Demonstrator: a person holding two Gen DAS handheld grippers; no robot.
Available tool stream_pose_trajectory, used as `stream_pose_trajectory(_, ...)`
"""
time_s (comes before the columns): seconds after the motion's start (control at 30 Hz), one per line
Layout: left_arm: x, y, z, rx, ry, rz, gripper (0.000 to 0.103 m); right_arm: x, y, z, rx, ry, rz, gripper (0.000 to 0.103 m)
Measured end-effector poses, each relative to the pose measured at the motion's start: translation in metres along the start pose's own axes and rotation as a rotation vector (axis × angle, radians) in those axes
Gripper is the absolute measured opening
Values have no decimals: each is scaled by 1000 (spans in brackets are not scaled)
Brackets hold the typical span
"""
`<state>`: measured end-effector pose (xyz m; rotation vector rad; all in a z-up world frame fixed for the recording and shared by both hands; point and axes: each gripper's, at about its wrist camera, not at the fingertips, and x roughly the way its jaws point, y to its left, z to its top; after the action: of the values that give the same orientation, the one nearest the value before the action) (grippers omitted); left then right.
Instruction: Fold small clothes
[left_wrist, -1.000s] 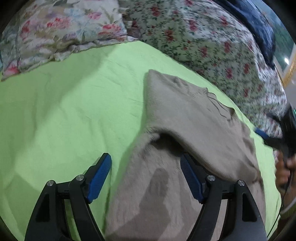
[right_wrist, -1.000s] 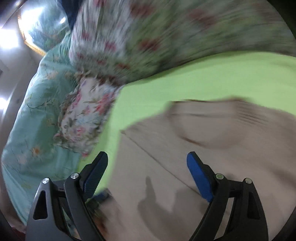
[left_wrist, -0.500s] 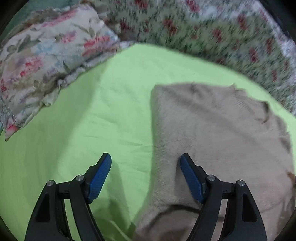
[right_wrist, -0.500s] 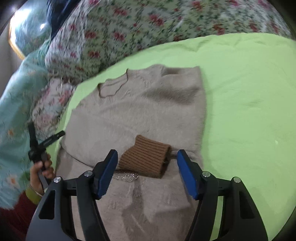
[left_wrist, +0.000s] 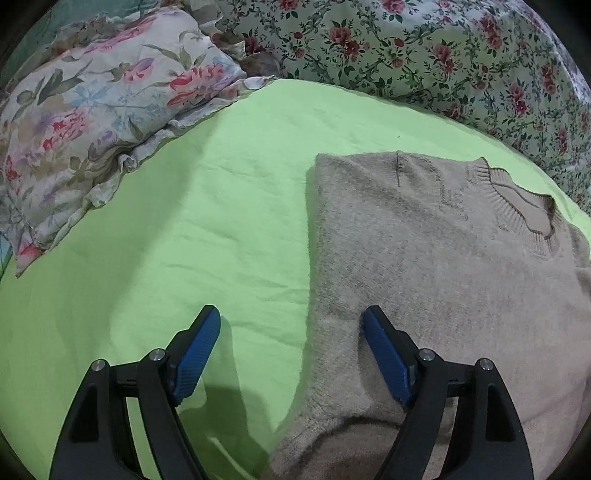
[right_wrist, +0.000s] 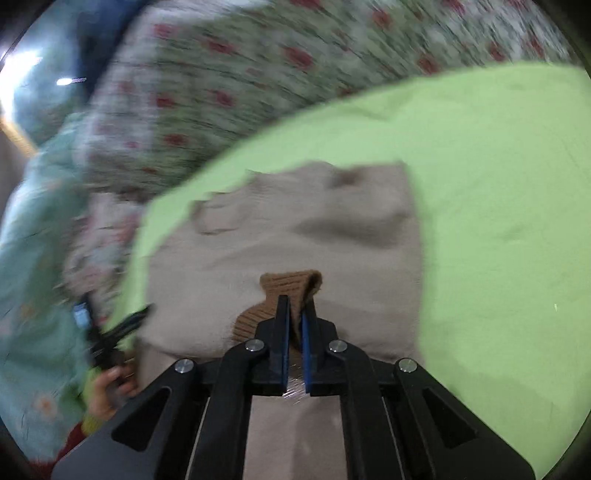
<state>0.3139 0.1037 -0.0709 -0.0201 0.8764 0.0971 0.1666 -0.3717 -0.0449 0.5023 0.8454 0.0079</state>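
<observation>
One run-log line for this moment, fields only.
phase: sleeve fold | right gripper: shut on brown cuff | left gripper: opening, straddling sweater edge | surface: green sheet

No text, label, brand, number or sign can be read in either view. The beige sweater (left_wrist: 436, 266) shows only plain knit and ribbing, and the floral pillow (left_wrist: 96, 122) and floral quilt (left_wrist: 443, 55) carry printed flowers, not lettering. The right wrist view is too blurred to make out any writing.
</observation>
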Motion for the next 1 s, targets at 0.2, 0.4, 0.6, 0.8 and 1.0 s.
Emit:
stream_pose_trajectory(0.2, 0, 6, -2, -21, -3, -30, 82, -10, 0, -25, 48, -102, -72, 16)
stream_pose_trajectory(0.4, 1, 2, -1, 3, -2, -8, 85, -3, 31, -42, -80, -84, 89, 18)
stream_pose_trajectory(0.6, -19, 13, -10, 19, 26, -18, 84, -17, -6, -35, 75, -128, -176, 22)
stream_pose_trajectory(0.8, -88, 32, -49, 29, -5, -139, 83, -72, 12, -67, 21, -160, -20, 40)
stream_pose_trajectory(1.0, -149, 58, -126, 69, 21, -298, 84, -106, 21, -128, -36, -134, 73, 50)
